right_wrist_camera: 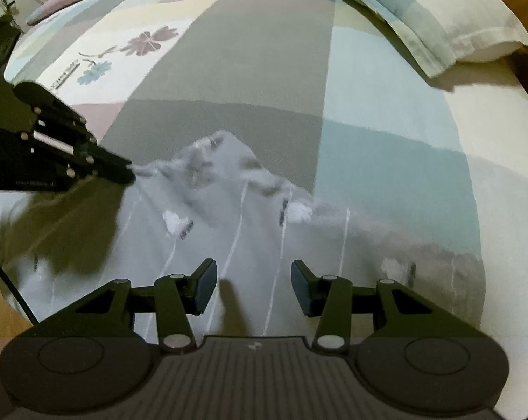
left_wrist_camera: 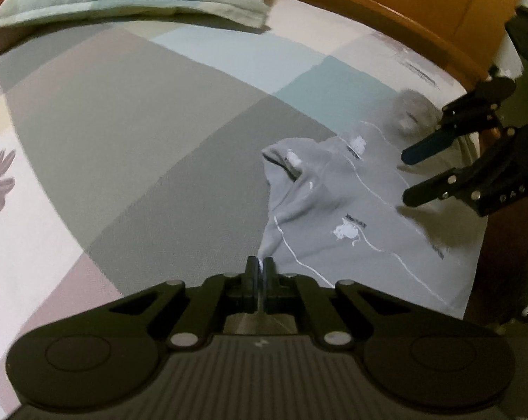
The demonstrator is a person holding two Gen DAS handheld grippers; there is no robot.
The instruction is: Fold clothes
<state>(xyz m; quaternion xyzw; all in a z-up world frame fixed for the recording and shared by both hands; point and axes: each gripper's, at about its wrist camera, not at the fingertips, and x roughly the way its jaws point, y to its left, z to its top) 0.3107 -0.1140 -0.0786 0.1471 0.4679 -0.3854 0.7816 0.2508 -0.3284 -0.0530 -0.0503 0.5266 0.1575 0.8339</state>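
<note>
Pinching grey garment edge, left gripper sat fully closed; right gripper hovered half-open, empty. I judged lifting slowly best.

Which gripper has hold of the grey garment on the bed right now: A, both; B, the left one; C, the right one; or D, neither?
B: the left gripper is pinched shut on an edge of the grey garment, while the right gripper hangs open above the cloth.
</note>
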